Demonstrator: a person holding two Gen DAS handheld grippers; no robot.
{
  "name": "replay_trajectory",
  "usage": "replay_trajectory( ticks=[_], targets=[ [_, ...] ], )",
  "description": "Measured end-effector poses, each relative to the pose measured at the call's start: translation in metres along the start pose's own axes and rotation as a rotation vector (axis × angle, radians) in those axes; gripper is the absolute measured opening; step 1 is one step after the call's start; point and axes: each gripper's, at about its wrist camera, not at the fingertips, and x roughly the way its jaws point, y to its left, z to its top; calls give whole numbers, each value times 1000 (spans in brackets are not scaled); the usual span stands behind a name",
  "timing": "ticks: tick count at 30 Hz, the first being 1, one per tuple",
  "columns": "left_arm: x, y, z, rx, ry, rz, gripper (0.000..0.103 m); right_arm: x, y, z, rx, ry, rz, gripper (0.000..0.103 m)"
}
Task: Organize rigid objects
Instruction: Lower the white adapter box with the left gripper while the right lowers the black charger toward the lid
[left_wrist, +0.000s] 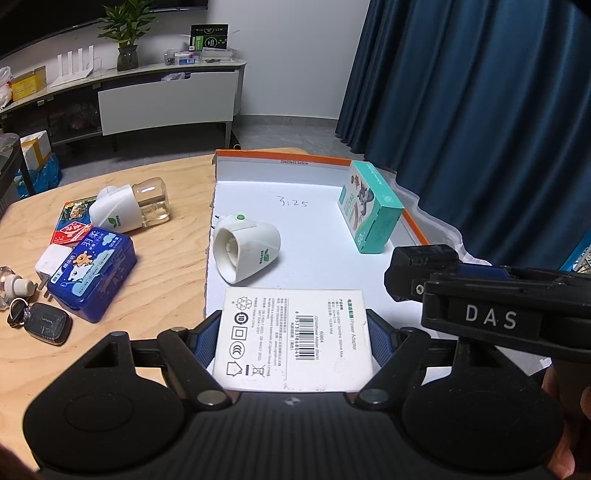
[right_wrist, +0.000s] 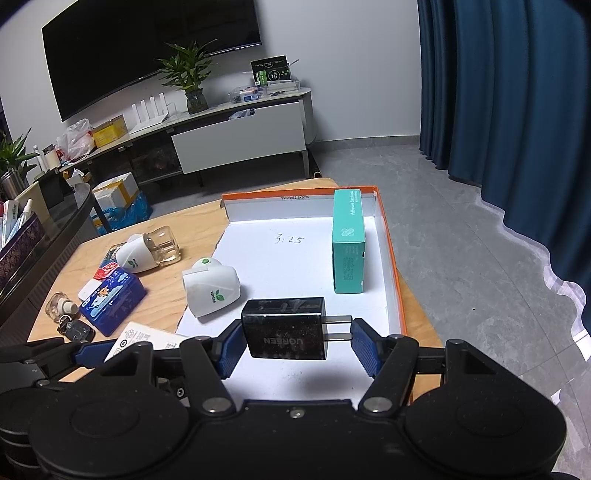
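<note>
My left gripper (left_wrist: 295, 326) is shut on a white power-adapter box (left_wrist: 291, 343), held flat over the near end of the orange-rimmed white tray (left_wrist: 314, 161). My right gripper (right_wrist: 297, 334) is shut on a black UGREEN charger (right_wrist: 284, 328), its prongs against the right pad, above the tray (right_wrist: 388, 258). A teal bandage box (left_wrist: 369, 210) stands at the tray's right wall. A white plug-in diffuser (left_wrist: 245, 251) lies on its side at the tray's left edge. One finger (left_wrist: 421, 271) of the right gripper shows in the left wrist view.
On the wooden table (left_wrist: 170, 258) left of the tray lie a second diffuser with a glass bottle (left_wrist: 129, 206), a blue tin (left_wrist: 92, 273), a red card pack (left_wrist: 72, 225), a white plug (left_wrist: 51, 262), a car key (left_wrist: 48, 326) and a small bottle (left_wrist: 11, 288). Blue curtains (left_wrist: 480, 129) hang on the right.
</note>
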Motion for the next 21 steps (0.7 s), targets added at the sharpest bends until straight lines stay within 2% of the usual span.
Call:
replay_trajectory(
  ticks=[21],
  targets=[
    [0, -1, 0, 13, 3, -2, 79, 5, 0, -1, -8, 14, 3, 75]
  ],
)
